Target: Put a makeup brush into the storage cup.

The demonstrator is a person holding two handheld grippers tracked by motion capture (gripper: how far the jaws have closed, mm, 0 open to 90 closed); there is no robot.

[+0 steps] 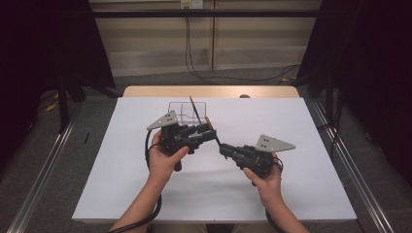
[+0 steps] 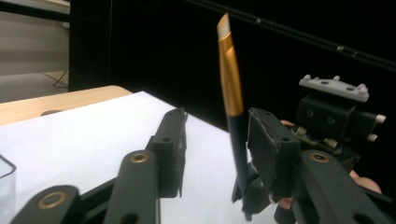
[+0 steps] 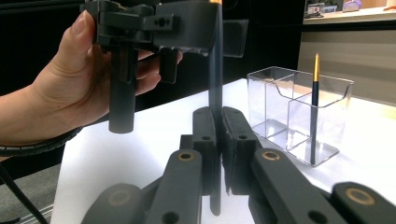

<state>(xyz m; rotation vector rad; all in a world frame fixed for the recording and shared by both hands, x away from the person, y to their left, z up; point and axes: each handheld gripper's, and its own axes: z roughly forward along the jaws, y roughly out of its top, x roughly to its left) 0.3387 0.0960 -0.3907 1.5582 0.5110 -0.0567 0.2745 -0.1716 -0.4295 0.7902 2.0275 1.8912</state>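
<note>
Right gripper view, nearest first: clamped the brush low on its dark handle with the right gripper, jaws pressed together on the shaft. Kept the brush near upright above the white table, long axis rising out of that grip, gold ferrule and pale tip uppermost. Held the left gripper higher up the same handle, jaws apart with the shaft between them, close to one pad but apparently not pinched. Read as a mid-air handover from right to left. Left the clear holder standing farther off on the table, past both tools, with a second brush upright in one compartment. Placed the holder, by the high view, just behind the left gripper and well apart from the right, so judged the left hand the nearer one for carrying the brush there. Judged the coming move to hinge on the open jaws squaring to the upright handle and closing before the right grip eased.
</note>
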